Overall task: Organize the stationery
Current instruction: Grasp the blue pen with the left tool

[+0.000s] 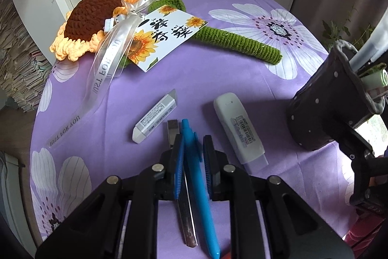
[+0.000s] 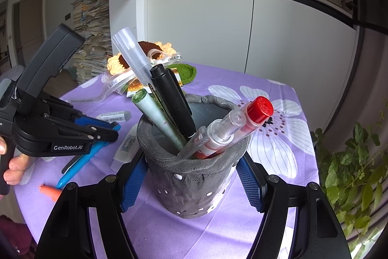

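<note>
A blue pen (image 1: pixel 197 186) lies on the purple cloth between the fingers of my left gripper (image 1: pixel 192 149), which is open around it, pads apart from the pen. A metal utility knife (image 1: pixel 180 186) lies beside the pen. A white eraser (image 1: pixel 155 119) and a white correction tape (image 1: pixel 238 129) lie just beyond. My right gripper (image 2: pixel 191 176) is shut on the dark grey dotted pen holder (image 2: pixel 191 176), which holds several pens and markers (image 2: pixel 169 98). The holder also shows in the left wrist view (image 1: pixel 325 108).
A crochet sunflower (image 1: pixel 97 18) with ribbon and a card (image 1: pixel 165 35) lies at the table's far side. An orange object (image 2: pixel 49 192) lies near the table's front edge. A potted plant (image 2: pixel 351 176) stands to the right. Cabinets stand behind the table.
</note>
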Motion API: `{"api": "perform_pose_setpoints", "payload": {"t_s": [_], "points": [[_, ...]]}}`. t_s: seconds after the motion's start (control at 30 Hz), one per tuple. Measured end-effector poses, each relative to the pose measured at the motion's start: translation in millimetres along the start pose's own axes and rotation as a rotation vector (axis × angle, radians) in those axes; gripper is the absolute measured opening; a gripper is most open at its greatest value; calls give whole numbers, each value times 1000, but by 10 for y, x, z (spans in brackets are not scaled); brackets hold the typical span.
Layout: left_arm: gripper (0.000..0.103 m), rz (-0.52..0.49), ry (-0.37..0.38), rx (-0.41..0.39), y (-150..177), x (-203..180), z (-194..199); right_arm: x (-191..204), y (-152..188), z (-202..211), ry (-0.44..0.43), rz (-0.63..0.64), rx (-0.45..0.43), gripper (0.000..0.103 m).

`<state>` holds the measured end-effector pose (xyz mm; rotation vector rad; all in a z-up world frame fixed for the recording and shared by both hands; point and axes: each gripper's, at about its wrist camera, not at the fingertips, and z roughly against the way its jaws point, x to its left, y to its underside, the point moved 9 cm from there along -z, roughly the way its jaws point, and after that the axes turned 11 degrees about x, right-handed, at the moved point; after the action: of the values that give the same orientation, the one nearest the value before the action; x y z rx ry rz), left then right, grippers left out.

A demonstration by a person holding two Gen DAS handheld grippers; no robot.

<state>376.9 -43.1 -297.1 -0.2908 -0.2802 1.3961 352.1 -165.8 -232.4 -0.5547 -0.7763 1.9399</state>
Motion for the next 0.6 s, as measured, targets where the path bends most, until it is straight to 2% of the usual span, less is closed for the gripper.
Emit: {"api": "perform_pose_setpoints", "payload": {"t_s": [0.07, 0.23, 0.37, 0.6], "points": [[15, 1, -3, -2, 16, 25, 14, 3, 3, 0, 0, 0, 0, 72], [15, -22, 59, 7, 20, -116, 44, 3, 4, 1, 1, 0, 0, 72], [15, -49, 57, 26, 9, -227, -45, -4, 0, -1, 1, -1, -1, 72], [15, -9, 15, 15, 14, -53, 2, -14, 0, -4, -4, -4, -1, 72]]}}
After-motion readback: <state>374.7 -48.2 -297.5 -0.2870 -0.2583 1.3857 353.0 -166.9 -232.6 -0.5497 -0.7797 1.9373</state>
